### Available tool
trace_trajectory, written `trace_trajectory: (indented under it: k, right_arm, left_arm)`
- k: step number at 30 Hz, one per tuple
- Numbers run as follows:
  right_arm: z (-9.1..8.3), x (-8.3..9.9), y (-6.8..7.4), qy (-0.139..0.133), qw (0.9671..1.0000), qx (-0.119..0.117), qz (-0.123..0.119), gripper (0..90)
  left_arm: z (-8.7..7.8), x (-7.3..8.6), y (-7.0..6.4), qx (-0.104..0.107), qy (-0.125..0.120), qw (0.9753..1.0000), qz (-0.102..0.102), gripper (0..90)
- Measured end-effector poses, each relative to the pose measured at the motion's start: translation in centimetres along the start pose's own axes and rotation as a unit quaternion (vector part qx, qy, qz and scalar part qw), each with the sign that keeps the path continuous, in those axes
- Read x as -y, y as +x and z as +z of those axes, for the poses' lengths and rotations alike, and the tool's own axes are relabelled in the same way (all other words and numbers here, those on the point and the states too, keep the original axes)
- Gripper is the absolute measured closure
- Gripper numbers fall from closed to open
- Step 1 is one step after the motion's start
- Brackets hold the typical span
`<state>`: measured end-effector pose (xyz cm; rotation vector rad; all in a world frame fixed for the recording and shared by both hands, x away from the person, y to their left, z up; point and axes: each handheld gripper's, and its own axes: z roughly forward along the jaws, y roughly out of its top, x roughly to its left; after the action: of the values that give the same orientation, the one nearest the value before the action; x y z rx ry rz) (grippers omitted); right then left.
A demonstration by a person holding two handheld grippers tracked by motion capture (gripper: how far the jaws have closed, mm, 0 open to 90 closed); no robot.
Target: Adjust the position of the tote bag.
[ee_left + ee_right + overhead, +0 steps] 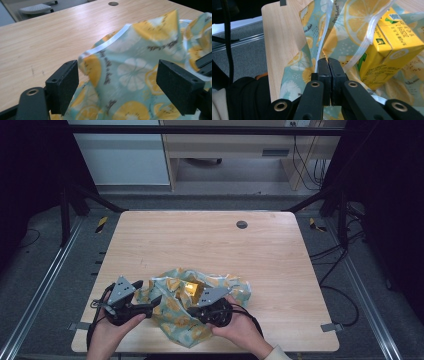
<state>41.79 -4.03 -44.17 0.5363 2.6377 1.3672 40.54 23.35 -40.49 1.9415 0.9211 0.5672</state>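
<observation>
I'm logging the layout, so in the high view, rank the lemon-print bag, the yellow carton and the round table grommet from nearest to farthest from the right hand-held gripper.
1. Lemon-print bag: at the right hand-held gripper itself, whose jaws are shut on its fabric.
2. Yellow carton: just beyond, inside the bag.
3. Round grommet: far side of the table.
</observation>
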Motion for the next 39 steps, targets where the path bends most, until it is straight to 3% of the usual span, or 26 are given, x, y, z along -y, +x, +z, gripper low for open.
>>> trace_trajectory:
  k: [11,17,20,22,27,34,39]
  right_arm:
    - [0.7,0.5,0.1,0.006,1.0000,-0.004,0.006,87.9]
    - [0.9,0.7,0.3,0.010,0.9999,-0.008,0.007,87.3]
    - [1.1,0.8,0.5,0.012,0.9999,-0.011,0.005,87.2]
    - [1.1,0.8,0.6,0.013,0.9998,-0.013,0.004,87.2]
    - [1.0,0.8,0.5,0.010,0.9999,-0.011,0.006,87.1]
    - [1.0,0.8,0.5,0.011,0.9999,-0.009,0.005,85.3]
    - [0.6,0.9,0.3,0.010,0.9999,0.000,0.008,77.0]
  left_arm:
    - [1.4,-3.5,-2.7,0.028,0.015,0.9992,0.022,16.6]
    - [2.6,-4.4,-4.0,0.041,0.019,0.9981,0.041,17.4]
    - [3.3,-4.3,-4.4,0.056,0.022,0.9970,0.049,24.2]
    - [3.6,-3.9,-4.5,0.055,0.031,0.9967,0.052,35.3]
    - [3.4,-2.7,-4.6,0.050,0.036,0.9968,0.052,49.8]
    - [2.8,-1.5,-4.4,0.051,0.033,0.9964,0.059,77.3]
    - [2.4,-0.4,-4.2,0.072,0.053,0.9942,0.061,83.5]
